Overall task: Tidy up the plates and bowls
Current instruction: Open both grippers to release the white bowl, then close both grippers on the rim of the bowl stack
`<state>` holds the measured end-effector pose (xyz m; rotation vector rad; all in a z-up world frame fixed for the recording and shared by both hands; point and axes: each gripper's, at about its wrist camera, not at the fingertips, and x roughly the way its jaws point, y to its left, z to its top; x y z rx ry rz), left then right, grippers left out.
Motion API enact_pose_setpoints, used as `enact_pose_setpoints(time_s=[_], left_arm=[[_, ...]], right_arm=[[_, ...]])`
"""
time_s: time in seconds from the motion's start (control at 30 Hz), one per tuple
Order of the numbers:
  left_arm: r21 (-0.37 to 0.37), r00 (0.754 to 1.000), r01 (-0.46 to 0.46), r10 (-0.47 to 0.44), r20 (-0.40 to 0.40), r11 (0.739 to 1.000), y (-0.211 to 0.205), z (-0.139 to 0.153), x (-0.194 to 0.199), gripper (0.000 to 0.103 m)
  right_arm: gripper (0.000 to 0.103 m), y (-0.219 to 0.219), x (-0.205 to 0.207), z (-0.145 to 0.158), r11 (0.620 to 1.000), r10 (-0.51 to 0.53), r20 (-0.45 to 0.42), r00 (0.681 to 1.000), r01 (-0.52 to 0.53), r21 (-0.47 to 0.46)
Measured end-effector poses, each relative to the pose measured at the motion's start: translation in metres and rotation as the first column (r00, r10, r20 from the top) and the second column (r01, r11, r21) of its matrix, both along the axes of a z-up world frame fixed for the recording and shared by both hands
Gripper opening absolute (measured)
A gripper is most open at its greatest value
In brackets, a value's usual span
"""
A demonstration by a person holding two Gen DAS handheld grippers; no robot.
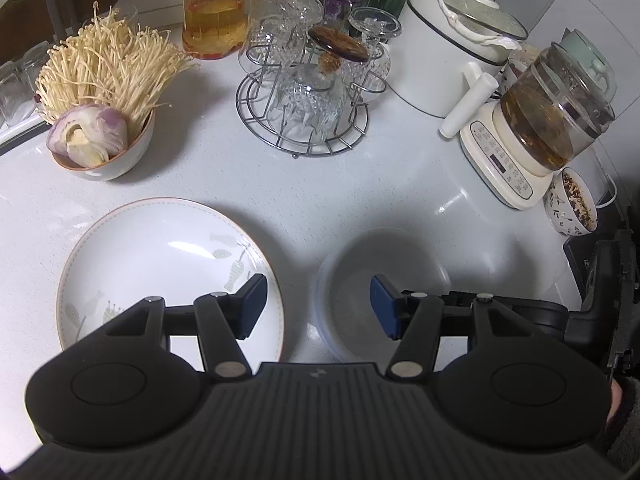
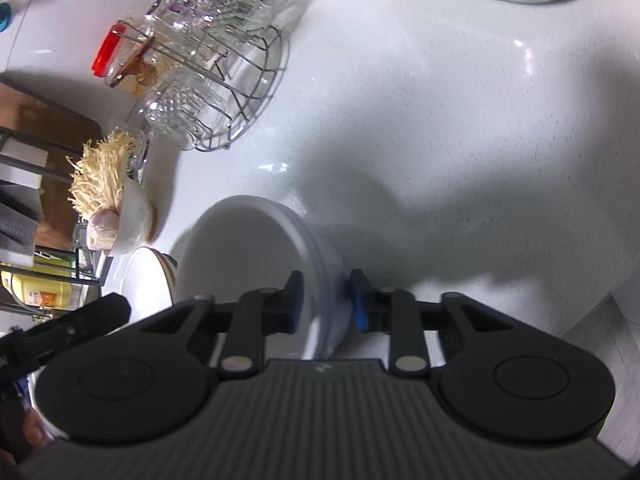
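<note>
A white plate (image 1: 160,264) with a fish pattern lies on the white counter at the near left. A plain white bowl (image 1: 360,280) stands right of it. My left gripper (image 1: 318,306) is open and empty, hovering above the gap between plate and bowl. My right gripper (image 2: 326,300) is shut on the rim of the white bowl (image 2: 248,248), one finger inside and one outside, and the bowl looks tilted. The plate's edge (image 2: 148,280) shows at the left of the right wrist view.
A bowl of enoki mushrooms and garlic (image 1: 100,128) stands at the far left. A wire rack of glass cups (image 1: 304,100), a red-lidded jar (image 1: 214,8), a white pot (image 1: 452,48), a glass kettle (image 1: 552,108) and a small patterned bowl (image 1: 572,204) stand behind and right.
</note>
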<state>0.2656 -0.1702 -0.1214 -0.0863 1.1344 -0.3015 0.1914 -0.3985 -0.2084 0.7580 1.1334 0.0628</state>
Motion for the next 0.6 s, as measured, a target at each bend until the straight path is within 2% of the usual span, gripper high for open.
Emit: enact_pose_setpoints(time_s=[0.3,0.6], left_arm=[[-0.016,1.0,-0.003,0.003,-0.016,1.0,-0.009,-0.005,0.003,0.063],[-0.054,0.996,0.072,-0.075,-0.042,0.996,-0.041,-0.015,0.013,0.063]], right_arm=[[0.016,-0.007,-0.002,0.001,1.0,-0.003,-0.005,1.0,0.003,-0.005],[0.015,-0.034,-0.016,0.004,0.995,-0.09,0.0,0.996,0.09,-0.045]])
